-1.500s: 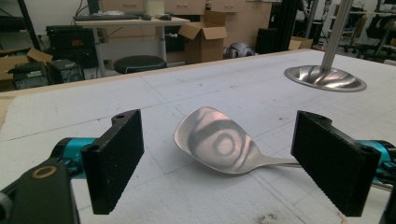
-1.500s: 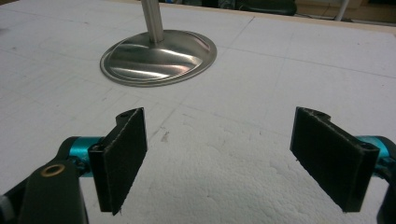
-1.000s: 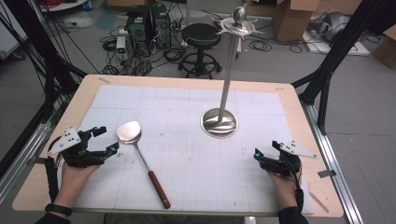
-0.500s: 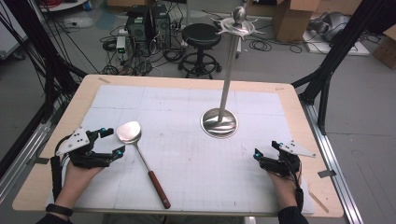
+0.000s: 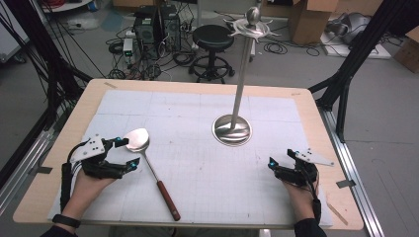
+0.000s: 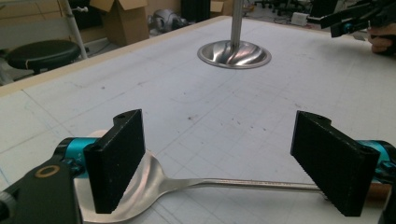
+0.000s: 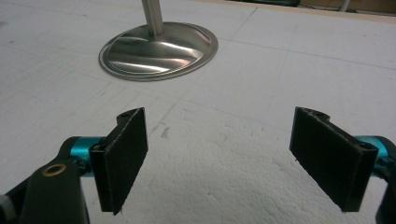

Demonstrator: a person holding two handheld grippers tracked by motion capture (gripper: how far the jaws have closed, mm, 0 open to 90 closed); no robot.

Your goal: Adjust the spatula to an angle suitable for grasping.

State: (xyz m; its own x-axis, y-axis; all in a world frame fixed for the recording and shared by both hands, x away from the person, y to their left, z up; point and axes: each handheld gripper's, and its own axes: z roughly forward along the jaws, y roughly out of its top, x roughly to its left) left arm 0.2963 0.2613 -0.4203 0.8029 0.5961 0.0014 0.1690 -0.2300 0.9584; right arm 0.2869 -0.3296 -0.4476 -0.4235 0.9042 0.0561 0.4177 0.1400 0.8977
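Left gripper view: left gripper (image 6: pixel 224 154), jaws wide, straddles the spoon (image 6: pixel 196 184).

Silver spoon (image 5: pixel 138 139) with perhaps reddish-brown handle, faintly gridded white mat (image 5: pixel 197 168), shiny steel stand (image 5: pixel 232 130)

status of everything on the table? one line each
Left tool: open, jaws either side of the spoon, not gripping.
Right tool: open, empty, over bare mat.
Spoon: lying flat on the mat, bowl toward the left tool.
Metal stand: upright, nothing visibly hanging from it.
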